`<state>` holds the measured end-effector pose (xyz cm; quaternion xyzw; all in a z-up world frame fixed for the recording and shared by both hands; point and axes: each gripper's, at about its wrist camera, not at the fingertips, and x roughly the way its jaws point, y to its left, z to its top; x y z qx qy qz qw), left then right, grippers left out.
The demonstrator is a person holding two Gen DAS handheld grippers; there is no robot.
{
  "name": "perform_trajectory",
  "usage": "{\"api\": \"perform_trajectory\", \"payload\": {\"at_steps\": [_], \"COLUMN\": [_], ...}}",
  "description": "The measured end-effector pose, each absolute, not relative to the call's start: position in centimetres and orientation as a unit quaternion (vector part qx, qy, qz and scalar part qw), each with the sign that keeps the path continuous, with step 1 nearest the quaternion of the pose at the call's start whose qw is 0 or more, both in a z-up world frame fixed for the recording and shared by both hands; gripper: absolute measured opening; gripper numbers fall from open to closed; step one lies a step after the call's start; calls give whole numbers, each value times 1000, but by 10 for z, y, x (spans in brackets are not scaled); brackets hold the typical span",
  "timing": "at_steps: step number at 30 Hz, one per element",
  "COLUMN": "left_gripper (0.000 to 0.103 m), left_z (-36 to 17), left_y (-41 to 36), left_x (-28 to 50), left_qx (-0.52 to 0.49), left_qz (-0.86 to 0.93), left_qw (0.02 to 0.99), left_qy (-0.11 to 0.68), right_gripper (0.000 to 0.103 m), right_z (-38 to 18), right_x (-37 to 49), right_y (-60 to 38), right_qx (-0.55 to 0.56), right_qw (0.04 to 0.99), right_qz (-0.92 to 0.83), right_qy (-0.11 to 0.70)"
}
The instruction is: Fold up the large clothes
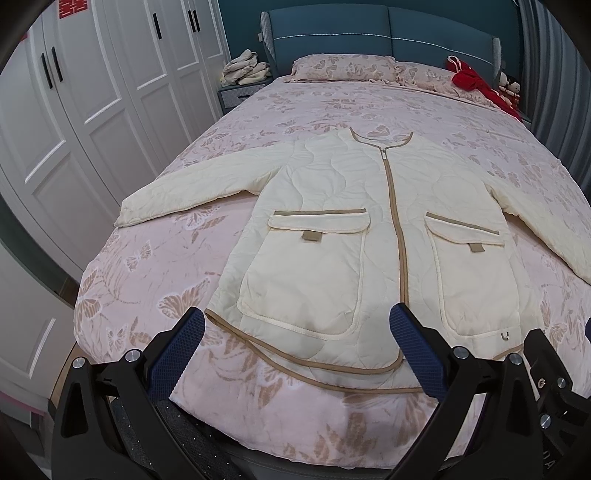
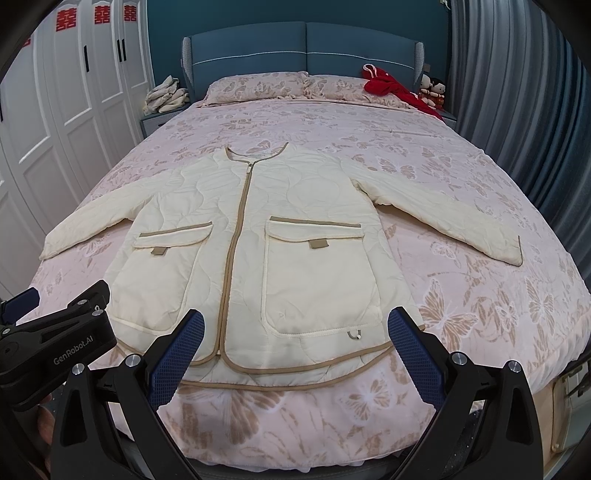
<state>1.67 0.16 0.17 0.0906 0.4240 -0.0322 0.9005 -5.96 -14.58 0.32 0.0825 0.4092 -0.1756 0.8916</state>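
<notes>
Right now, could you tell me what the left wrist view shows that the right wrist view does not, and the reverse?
Only the left wrist view shows the left gripper head on, its jaws open over the jacket's hem, with its right sleeve cuff cut off at the frame edge.

Only the right wrist view shows that cuff, plus three red paper signs on the wardrobe and the right gripper, open.

Both show the cream jacket lying flat and zipped on the pink bed, the red cloth and the pile of cloth on the nightstand.
</notes>
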Motion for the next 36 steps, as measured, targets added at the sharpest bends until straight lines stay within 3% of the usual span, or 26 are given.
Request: {"api": "perform_trajectory", "payload": {"at_steps": [13,25,36], "left_gripper": [98,98,98], "left_z": [-5,-28,-55], "left_y": [-1,1,-10], "left_x": [30,78,126], "left_qx": [85,52,63], "left_qz": [-32,-13,24], "left_qw": [894,881,867], "left_qy": [439,471,494], "right_gripper": [98,98,98], "right_z": [-4,-55,-118], "right_x": [-50,-59,-80], "right_y": [-169,-416,-600], "right_qx": [113,319,402], "right_qw": [884,827,759], "right_qz": [-172,-294,-416], "right_qy": [419,358,298]}}
